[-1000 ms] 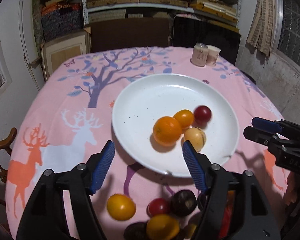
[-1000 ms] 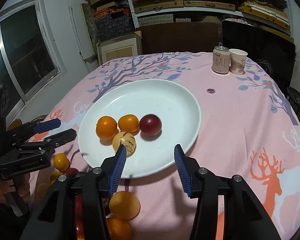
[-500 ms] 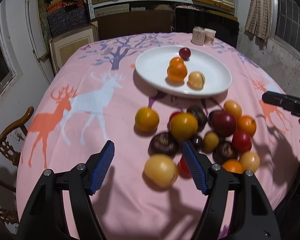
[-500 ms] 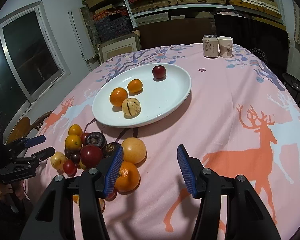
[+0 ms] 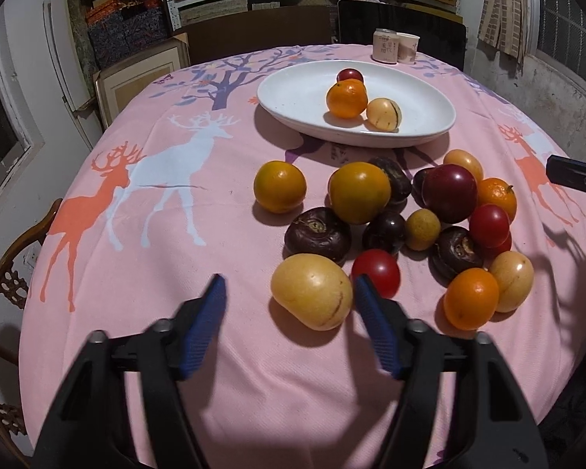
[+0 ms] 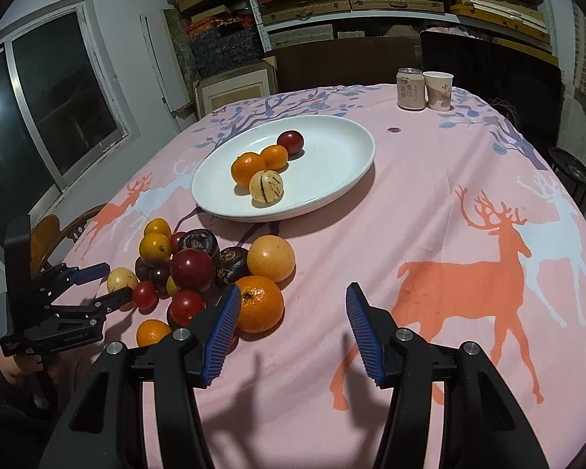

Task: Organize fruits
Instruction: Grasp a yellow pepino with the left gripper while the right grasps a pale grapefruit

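Left hand-held gripper (image 5: 289, 299) hangs low over the near edge of the pile with its jaws closing; the pale yellow fruit (image 5: 311, 291) lies on the cloth just ahead of its blue pads, toward the right pad, but nothing is pressed between them yet, so it grips nothing. It points steeply down at that fruit, which I judge to be the next one it means to take, since it sits at the outer edge of the heap and can be reached without knocking the others. The right hand-held gripper (image 6: 293, 306) stands part-way open and empty over bare cloth, its left pad just beside the orange with the green stem (image 6: 258, 304); that is likely its own target, again an outer piece of the pile. The white plate (image 6: 332, 191) sits further back on the worktop (image 6: 449, 203), well apart from both tools, and already carries two oranges, a striped pale fruit (image 6: 266, 185) and a dark red plum (image 6: 290, 141), grouped toward one side so that room is left for more. The loose fruit (image 5: 402, 211) lies bunched between plate and person, many pieces touching, so a careless squeeze could roll the neighbours off. A can (image 6: 411, 89) and a paper cup (image 6: 439, 90) stand at the far edge, out of the way.
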